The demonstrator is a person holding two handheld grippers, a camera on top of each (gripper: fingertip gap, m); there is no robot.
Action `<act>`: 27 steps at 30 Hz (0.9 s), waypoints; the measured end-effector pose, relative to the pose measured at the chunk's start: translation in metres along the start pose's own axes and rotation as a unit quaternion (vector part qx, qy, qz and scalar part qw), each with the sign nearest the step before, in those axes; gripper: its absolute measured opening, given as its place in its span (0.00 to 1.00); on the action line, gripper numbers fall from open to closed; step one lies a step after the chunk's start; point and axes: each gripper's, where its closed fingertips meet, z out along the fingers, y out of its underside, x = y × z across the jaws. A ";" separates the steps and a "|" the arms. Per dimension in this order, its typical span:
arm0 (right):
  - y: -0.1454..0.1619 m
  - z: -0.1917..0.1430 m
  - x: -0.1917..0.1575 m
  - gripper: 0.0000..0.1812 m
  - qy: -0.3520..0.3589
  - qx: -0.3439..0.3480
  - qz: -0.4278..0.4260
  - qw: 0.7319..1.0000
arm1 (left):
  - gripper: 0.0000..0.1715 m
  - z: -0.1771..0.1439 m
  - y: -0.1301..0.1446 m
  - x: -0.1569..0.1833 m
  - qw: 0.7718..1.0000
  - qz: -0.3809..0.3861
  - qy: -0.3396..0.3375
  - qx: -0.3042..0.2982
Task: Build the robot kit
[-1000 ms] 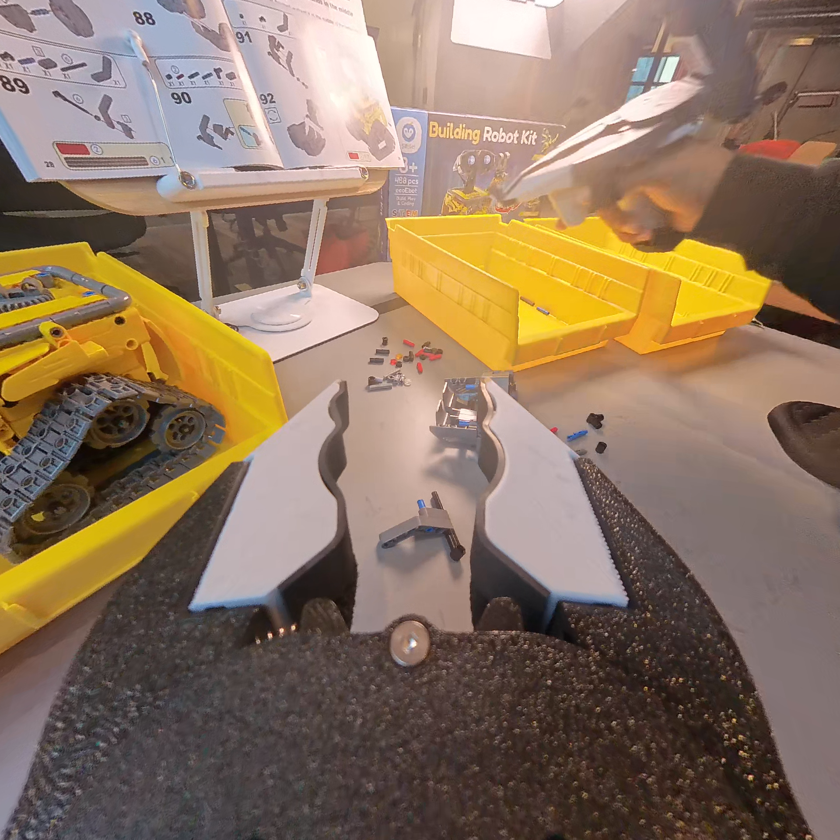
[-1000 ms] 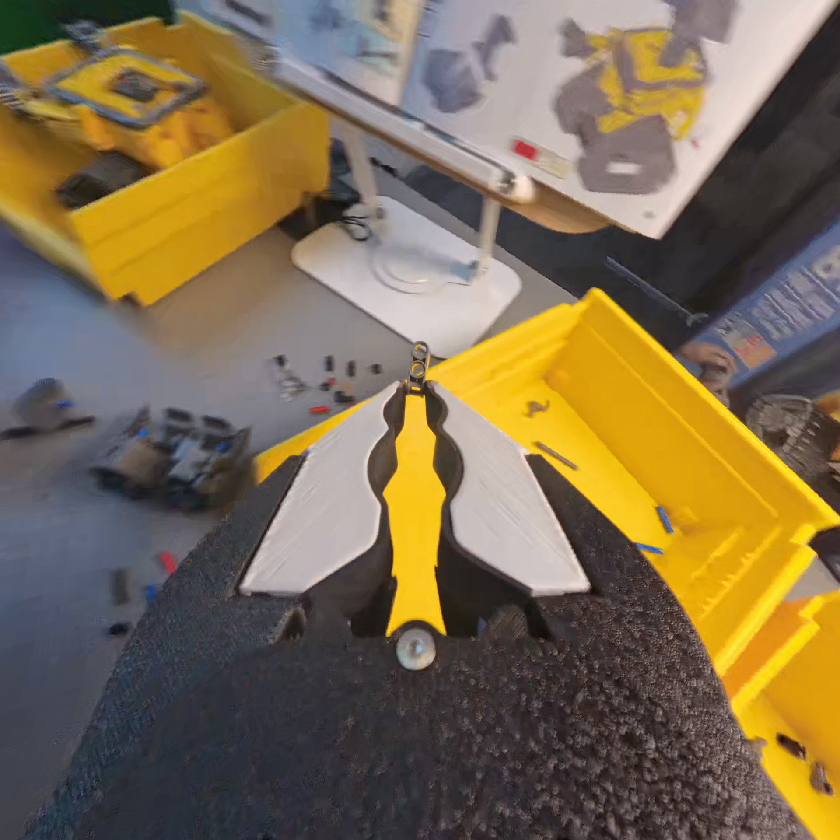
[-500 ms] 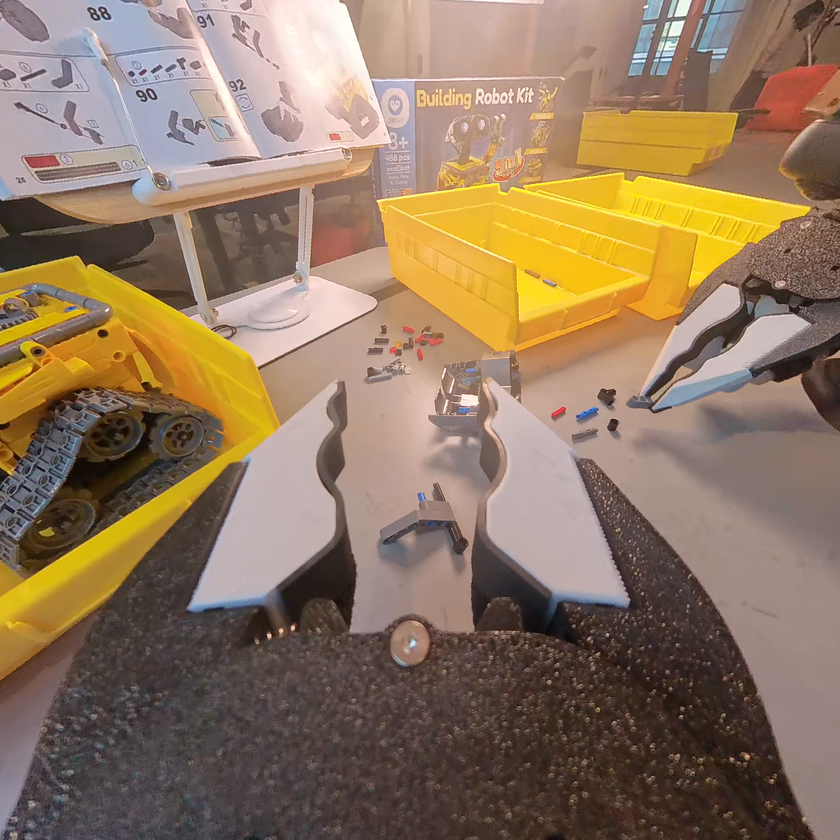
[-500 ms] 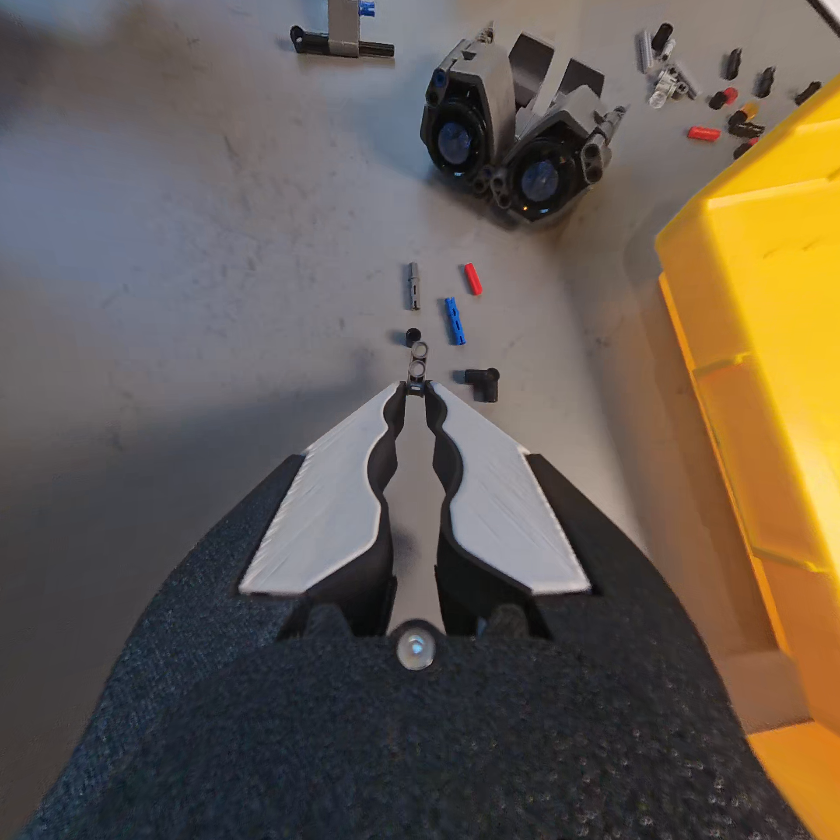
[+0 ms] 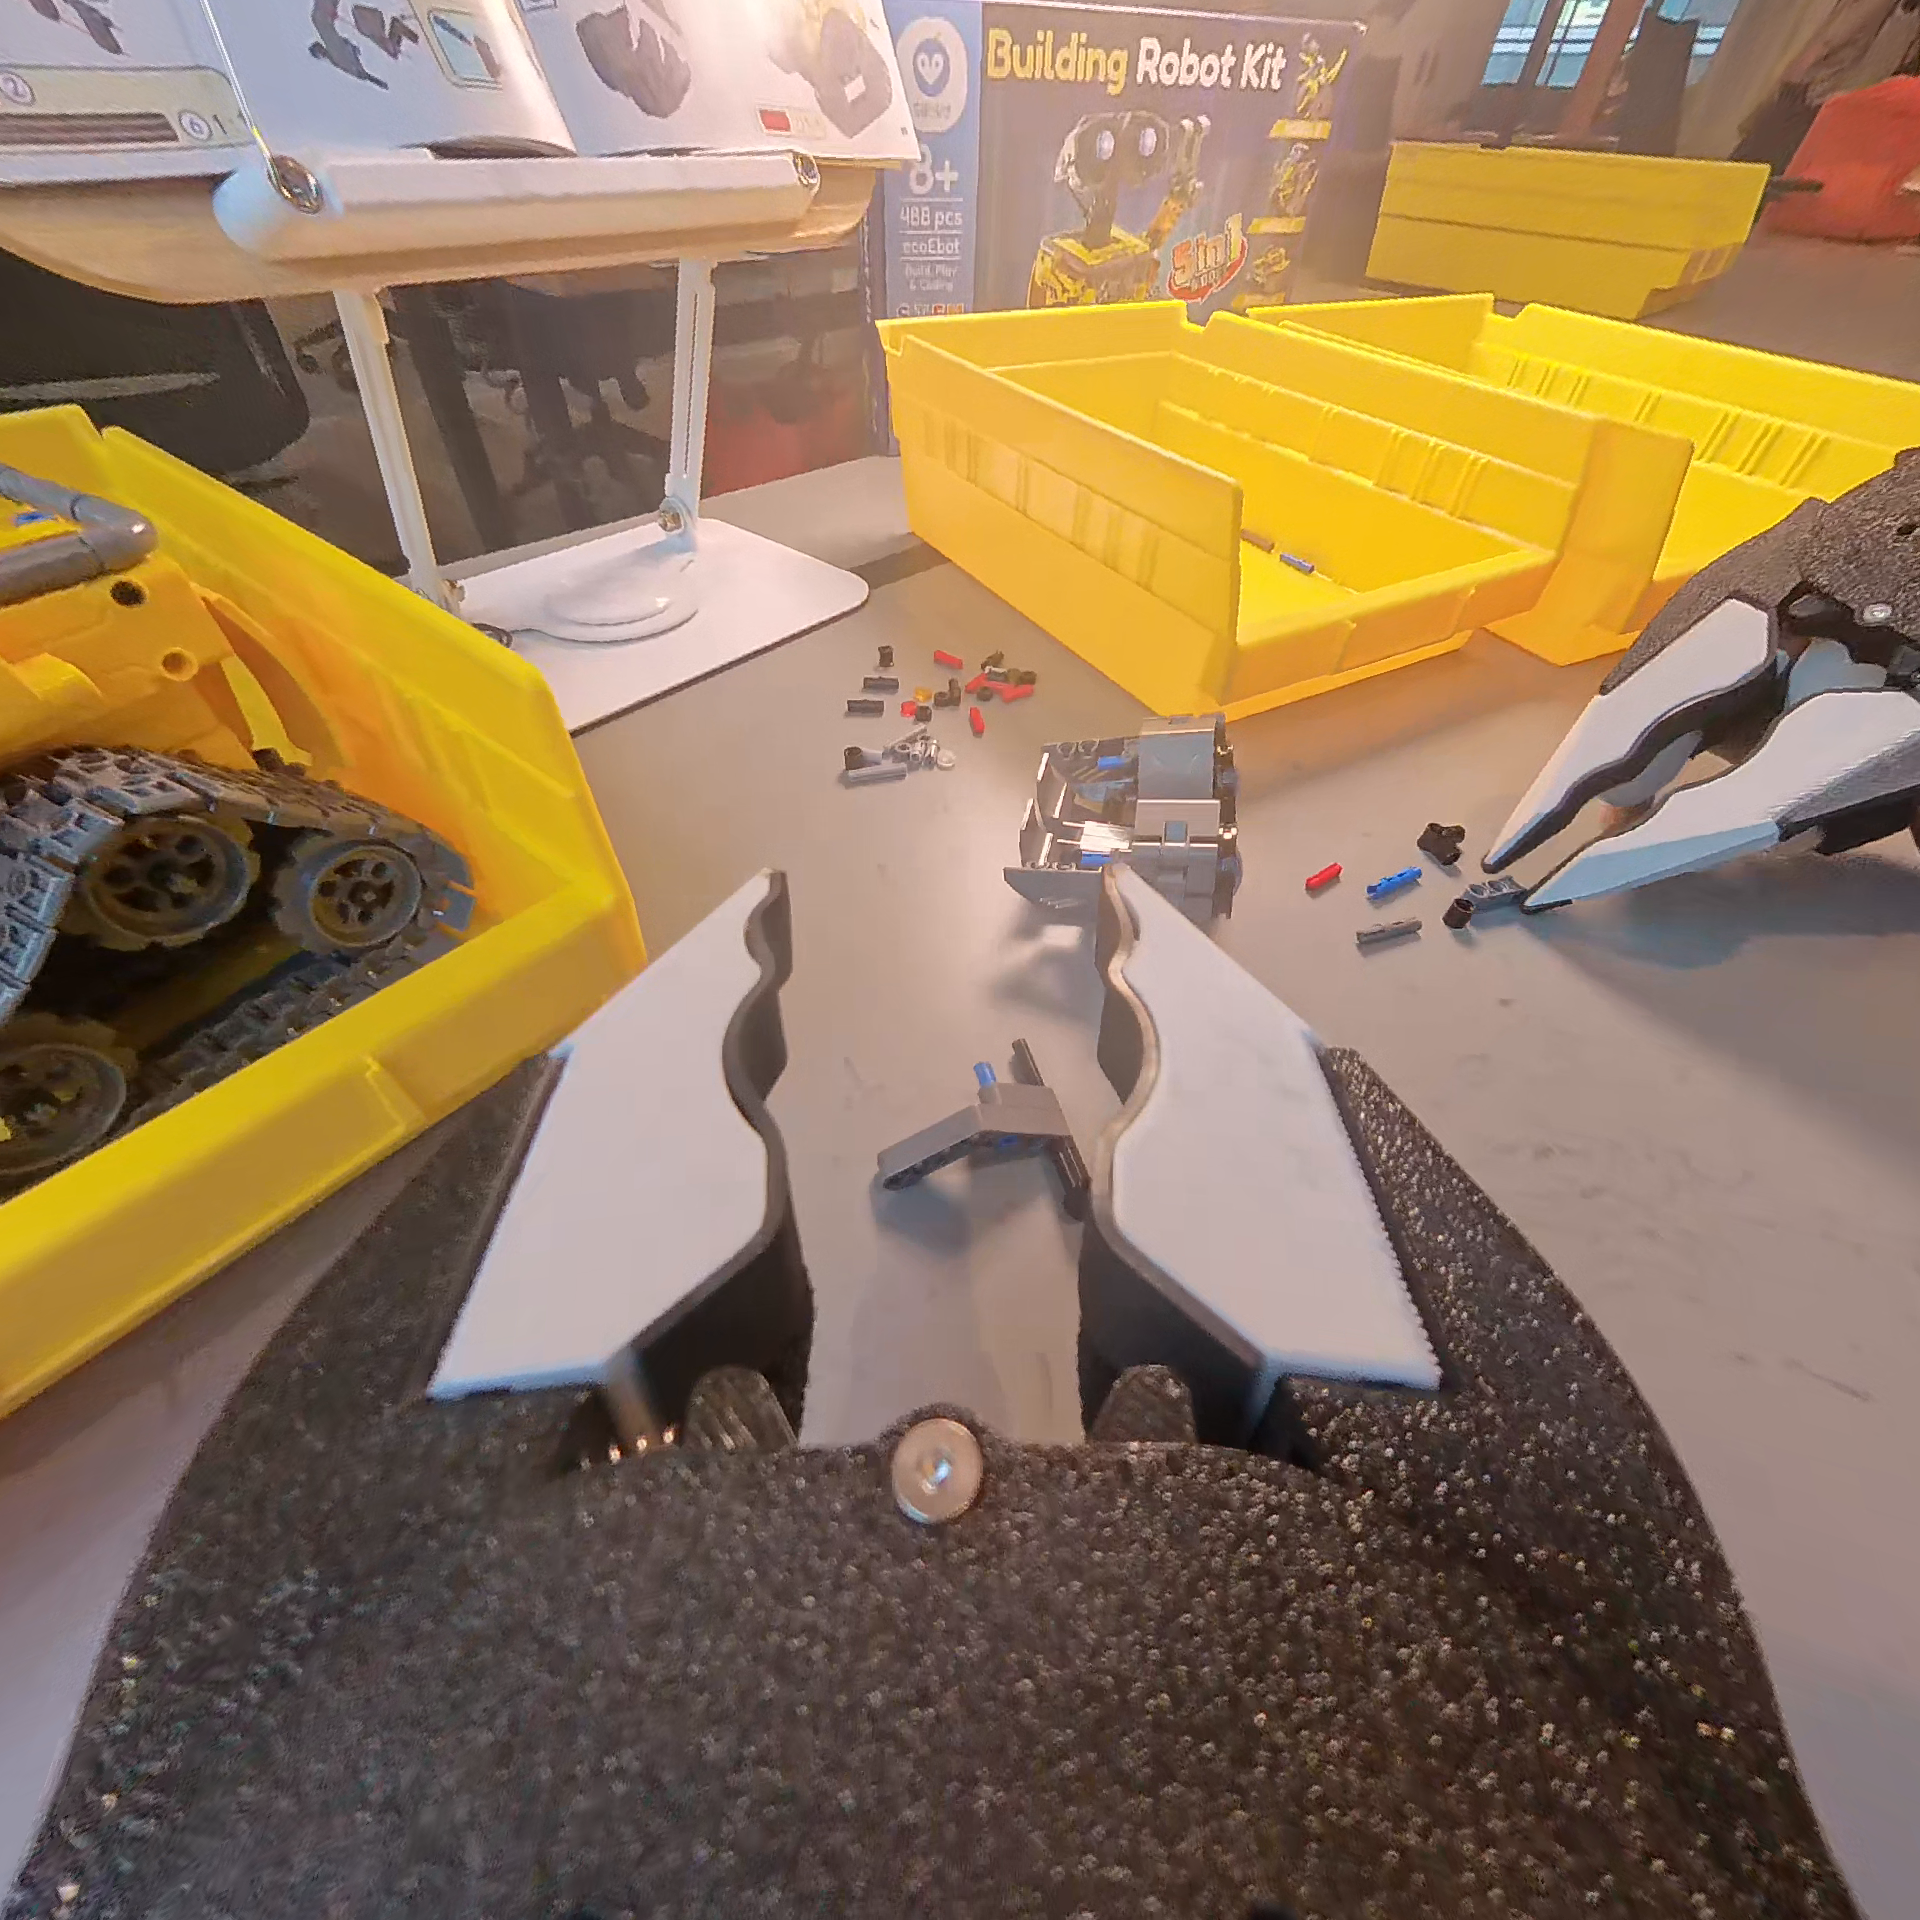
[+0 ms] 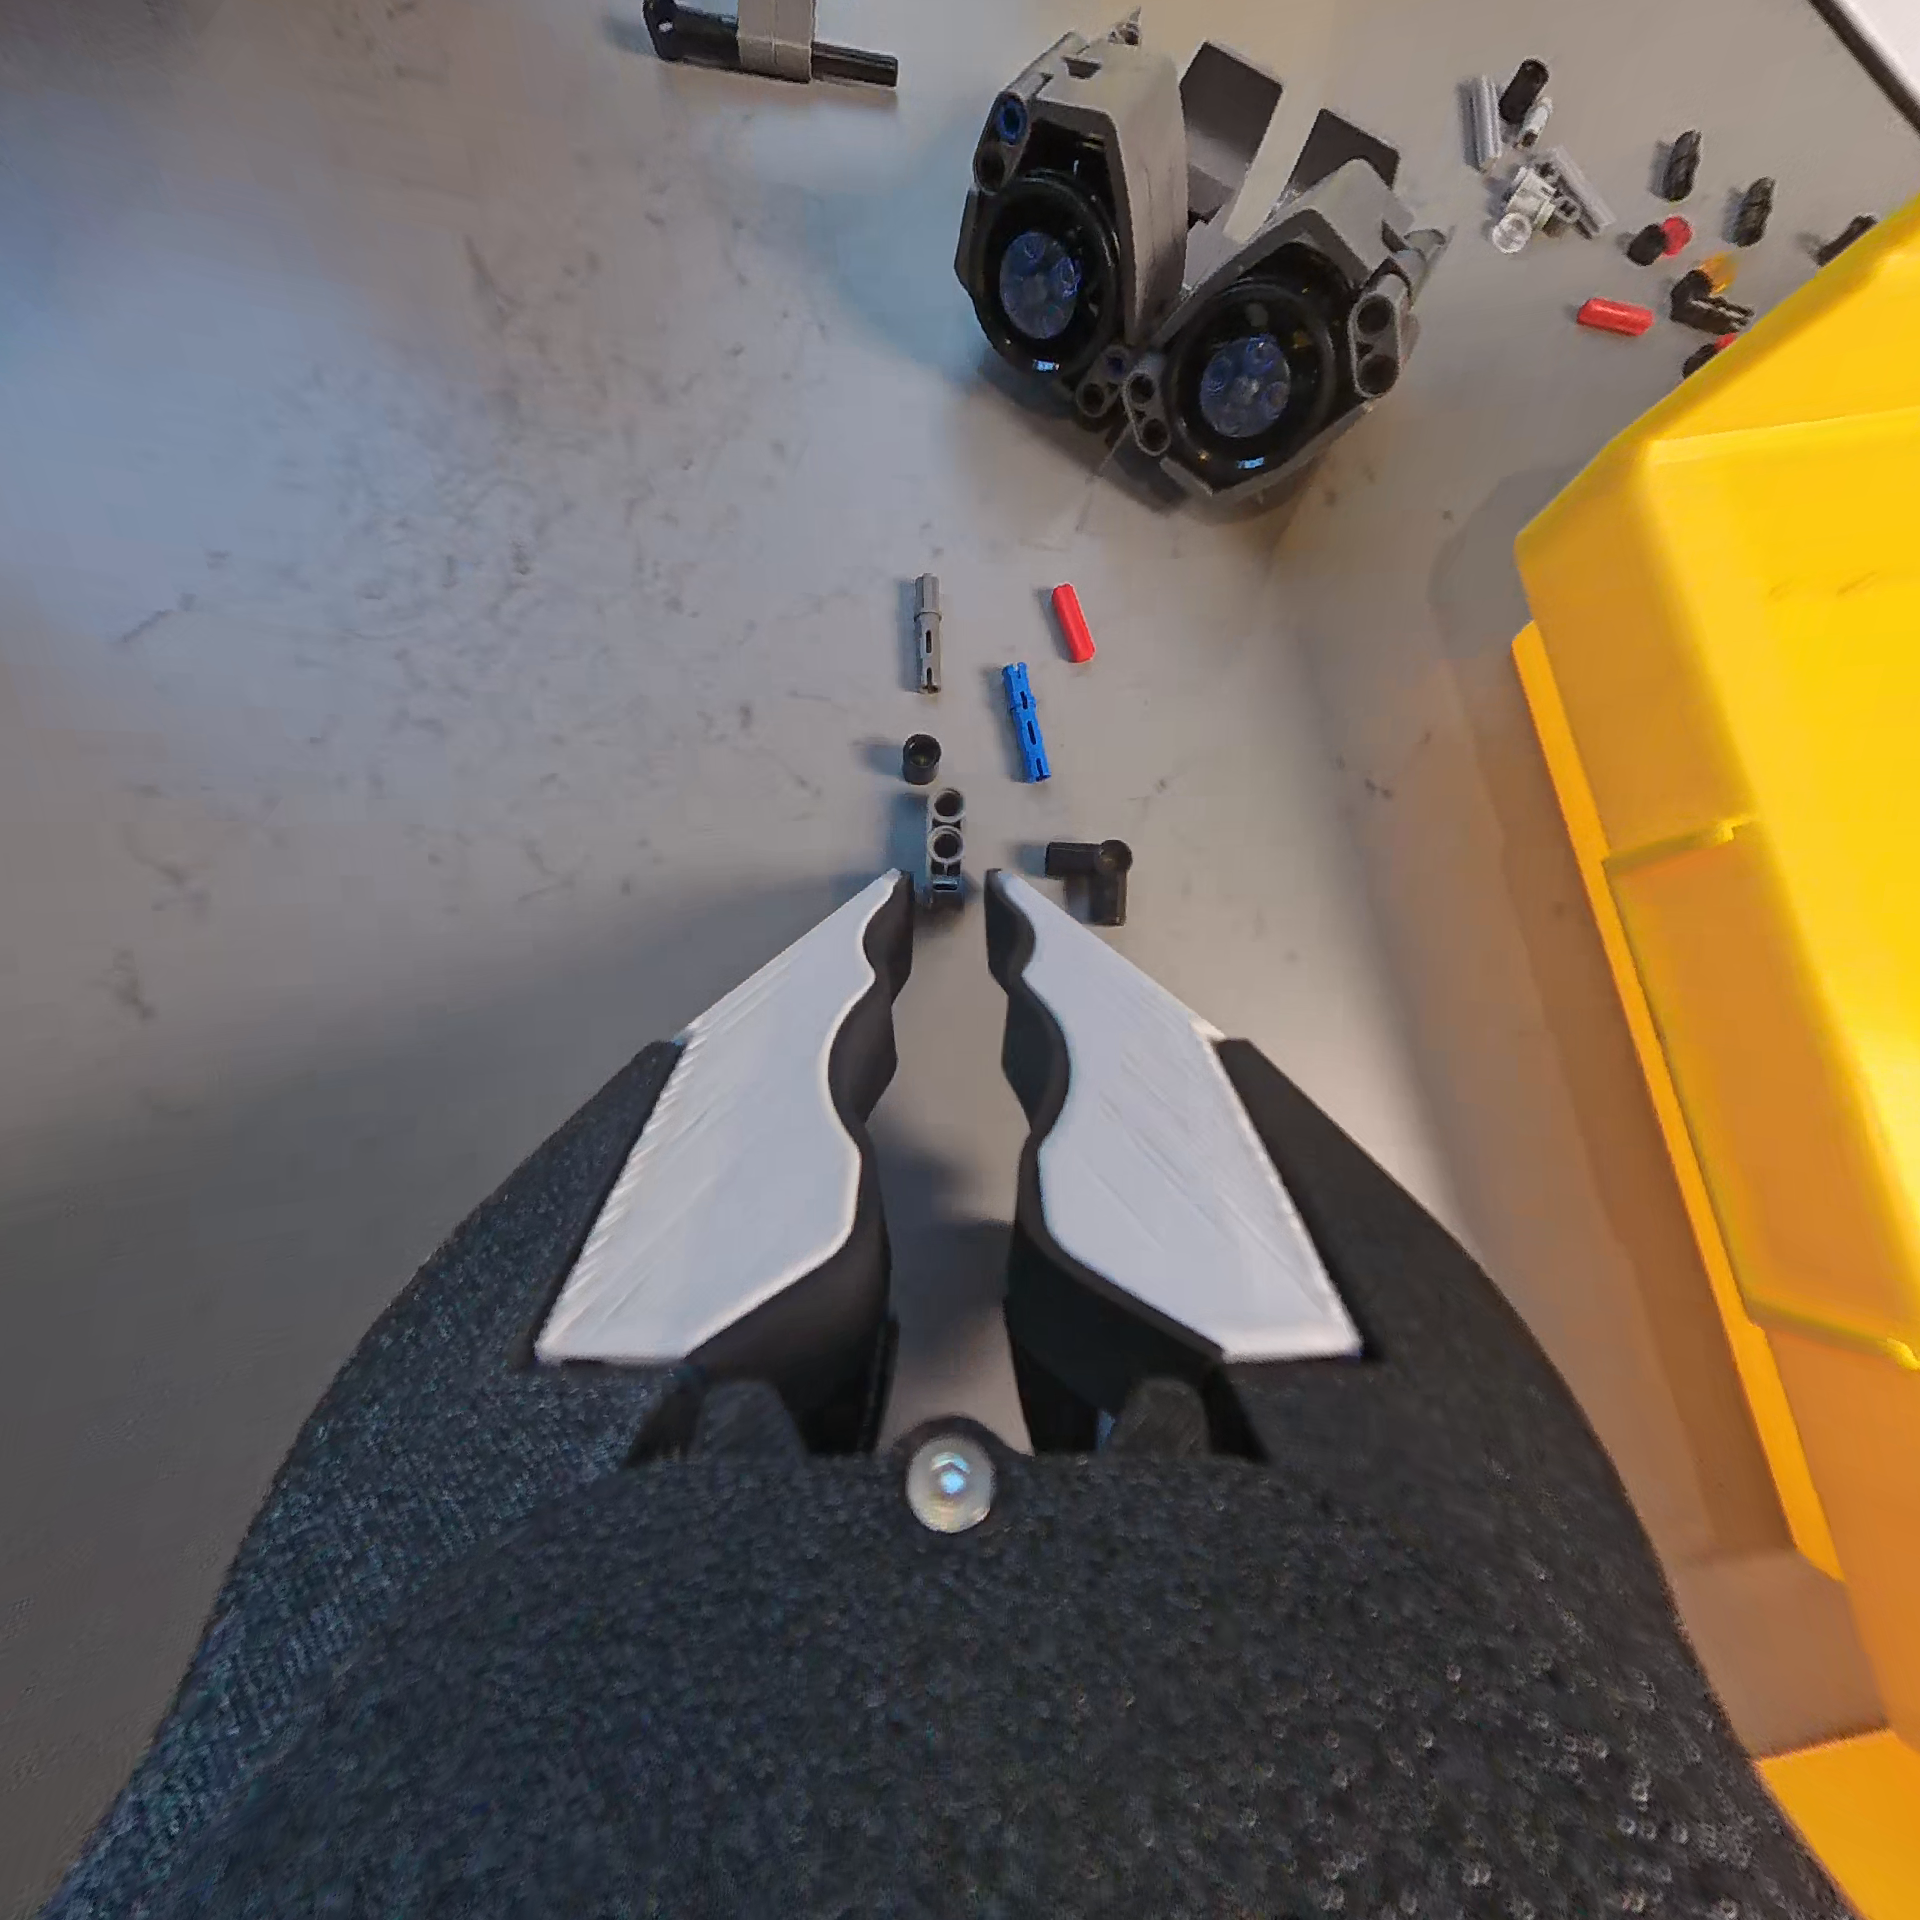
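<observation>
Since the previous frame, right gripper (image 6: 943, 881) has parted its fingertips slightly, and the small grey connector (image 6: 944, 840) it pinched now lies on the grey table (image 6: 416, 520), loose between the tips. Left of that connector, left gripper (image 5: 940, 894) is spread wide around a grey angled beam assembly (image 5: 982, 1127), with the yellow bin (image 5: 395, 790) farther left; right of it lies a black elbow piece (image 6: 1091, 873)

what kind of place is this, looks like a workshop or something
Likely a hobby or lab workbench for assembling a brick building kit: yellow parts bins, an instruction booklet on a white stand, the kit's box, and small loose pins on the grey table.
</observation>
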 end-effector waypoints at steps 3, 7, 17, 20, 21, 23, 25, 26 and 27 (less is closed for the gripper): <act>-0.005 -0.002 0.004 0.11 0.003 0.022 0.003 1.000 | 0.34 0.000 0.000 -0.001 1.000 0.001 -0.002 0.002; -0.037 -0.017 0.014 0.23 0.007 0.117 0.022 0.993 | 0.35 0.000 -0.005 0.003 1.000 0.007 0.000 0.012; -0.087 -0.060 0.050 0.30 0.041 0.320 0.062 0.945 | 0.42 -0.066 -0.088 -0.029 0.989 0.060 -0.106 0.084; -0.086 -0.060 0.051 0.30 0.047 0.321 0.061 0.944 | 0.40 -0.137 -0.113 -0.074 0.978 0.084 -0.187 0.049; -0.086 -0.060 0.050 0.30 0.048 0.321 0.058 0.944 | 0.39 -0.162 -0.113 -0.091 0.973 0.089 -0.211 0.017; -0.085 -0.058 0.048 0.29 0.050 0.317 0.048 0.946 | 0.36 -0.205 -0.101 -0.123 0.965 0.086 -0.238 -0.066; -0.082 -0.054 0.046 0.28 0.052 0.310 0.037 0.948 | 0.34 -0.231 -0.070 -0.140 0.959 0.058 -0.218 -0.172; -0.082 -0.052 0.045 0.27 0.054 0.309 0.033 0.949 | 0.33 -0.240 -0.048 -0.144 0.952 0.044 -0.196 -0.233; -0.082 -0.051 0.044 0.27 0.053 0.309 0.030 0.949 | 0.32 -0.248 -0.022 -0.144 0.939 0.032 -0.171 -0.297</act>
